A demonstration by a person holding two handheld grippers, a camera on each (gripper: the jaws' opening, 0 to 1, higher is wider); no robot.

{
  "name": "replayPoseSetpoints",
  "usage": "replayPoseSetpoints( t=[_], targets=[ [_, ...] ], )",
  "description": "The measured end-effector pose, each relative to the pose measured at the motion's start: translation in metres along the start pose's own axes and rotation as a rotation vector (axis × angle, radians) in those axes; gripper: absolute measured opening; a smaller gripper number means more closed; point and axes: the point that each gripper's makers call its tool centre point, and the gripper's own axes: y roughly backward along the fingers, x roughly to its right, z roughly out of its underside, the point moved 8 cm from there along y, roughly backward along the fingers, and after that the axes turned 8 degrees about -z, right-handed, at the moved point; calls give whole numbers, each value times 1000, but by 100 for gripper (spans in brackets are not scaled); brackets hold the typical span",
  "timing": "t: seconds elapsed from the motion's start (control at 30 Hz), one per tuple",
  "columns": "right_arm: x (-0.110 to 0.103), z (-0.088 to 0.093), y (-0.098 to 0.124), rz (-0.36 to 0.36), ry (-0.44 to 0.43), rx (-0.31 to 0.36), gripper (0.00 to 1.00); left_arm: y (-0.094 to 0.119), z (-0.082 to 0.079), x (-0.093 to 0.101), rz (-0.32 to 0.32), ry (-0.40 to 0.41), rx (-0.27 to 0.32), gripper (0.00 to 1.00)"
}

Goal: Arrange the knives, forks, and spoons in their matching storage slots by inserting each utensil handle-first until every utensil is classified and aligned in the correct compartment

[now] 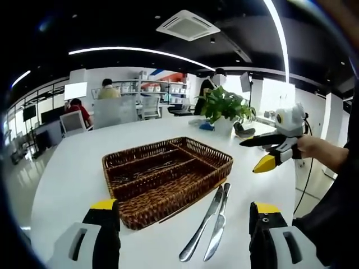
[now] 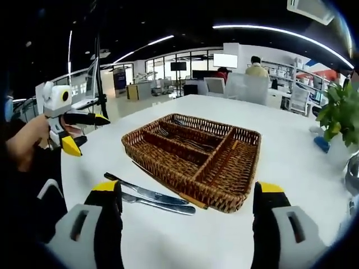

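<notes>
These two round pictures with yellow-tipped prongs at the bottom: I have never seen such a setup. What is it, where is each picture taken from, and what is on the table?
No robot here: a person holds a two-jaw gripper in each hand, and a fisheye camera rides on each. The left gripper view looks along the left gripper; the right gripper view looks along the right gripper. Each gripper also appears in the other's picture, held in a hand. Both are open and hold nothing.

On the white table stands a wicker tray with compartments; some cutlery already lies in two of them, one looks empty. Beside the tray lie two knives, side by side. A potted plant stands farther back.
</notes>
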Motion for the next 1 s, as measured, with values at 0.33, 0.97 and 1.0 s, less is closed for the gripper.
replayPoseSetpoints(
  t=[0.33,0.97,1.0],
  targets=[
    [-4,3,6,9,-7,3,100,6,-1,3,3,-3,13,100],
    [-8,1,9,11,-7,8,100,8,5,10,12,-28,-20,100],
    [-8,1,9,11,-7,7,100,8,5,11,13,-30,-22,100]
  ],
)
